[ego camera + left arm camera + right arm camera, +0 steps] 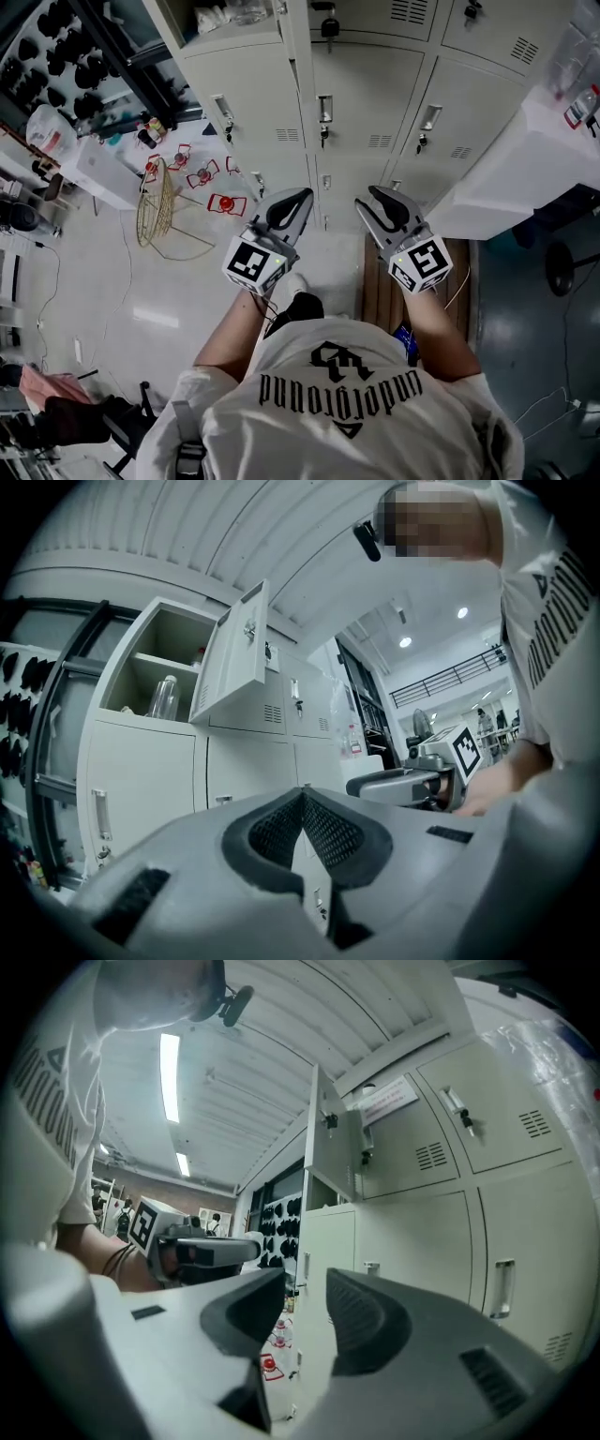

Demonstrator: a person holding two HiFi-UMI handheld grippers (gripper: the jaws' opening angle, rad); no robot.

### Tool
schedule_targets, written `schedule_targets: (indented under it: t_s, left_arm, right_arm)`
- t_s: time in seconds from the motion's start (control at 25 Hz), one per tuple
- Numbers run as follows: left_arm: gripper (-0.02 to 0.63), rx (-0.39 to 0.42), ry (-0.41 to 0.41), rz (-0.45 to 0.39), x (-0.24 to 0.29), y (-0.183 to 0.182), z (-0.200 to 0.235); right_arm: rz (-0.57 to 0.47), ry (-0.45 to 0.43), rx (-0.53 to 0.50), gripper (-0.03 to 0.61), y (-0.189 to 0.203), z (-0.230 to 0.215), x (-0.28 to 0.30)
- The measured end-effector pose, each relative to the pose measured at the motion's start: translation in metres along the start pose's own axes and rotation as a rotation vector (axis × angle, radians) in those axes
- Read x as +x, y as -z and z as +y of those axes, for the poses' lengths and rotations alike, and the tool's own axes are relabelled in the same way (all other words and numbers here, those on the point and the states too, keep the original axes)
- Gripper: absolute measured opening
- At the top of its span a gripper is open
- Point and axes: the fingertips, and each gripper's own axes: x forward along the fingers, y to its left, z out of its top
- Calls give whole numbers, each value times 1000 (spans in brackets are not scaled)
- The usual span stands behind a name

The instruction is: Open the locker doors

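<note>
A bank of grey lockers (361, 98) stands in front of me, with closed doors that carry handles (324, 108) and keys. One upper compartment (230, 19) at the left is open; its door (234, 653) swings out, and a clear bottle (162, 697) stands inside. The same open door (328, 1138) shows edge-on in the right gripper view. My left gripper (298, 197) (302, 799) is held short of the lockers, shut with its pads meeting and nothing between them. Beside it, my right gripper (370, 195) (305, 1283) is open with an empty gap, also clear of the doors.
A white cabinet (525, 159) juts out at the right. On the floor at the left are a wire basket (157, 211) and red-and-white items (225, 202). A slatted wooden board (380, 291) lies under my right arm. A rack of black objects (66, 47) stands far left.
</note>
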Motion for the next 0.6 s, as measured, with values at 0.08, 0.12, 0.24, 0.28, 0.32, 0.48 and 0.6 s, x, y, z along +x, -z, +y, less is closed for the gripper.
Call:
schedule_targets:
  t_s: [0.08,0.12,0.24,0.28,0.32,0.48,0.6]
  left_arm:
    - [8,4,-16,8,2,3,8]
    - [8,8,-25,10,3,4,13]
    - [8,12,-35,13,9,7,25]
    - [8,9,-37,14,11,9,30]
    - [8,5,-39,15,14,11,36]
    - [8,8,-37,18,29,19,63]
    - [8,22,-23,19,43,24,82]
  right_arm:
    - [1,-15,-2,154,4,-6,16]
    - [2,-24,-1,161,7,-10,25]
    - [14,-41,-4,187,13,-21,55]
    - [21,-41,-7,193,16,-26,65]
    - [28,-42,-9,201,18,-31,76]
    - [43,-51,-12,215,28,-49,116]
    - [62,-58,-21,224,40,-63,143]
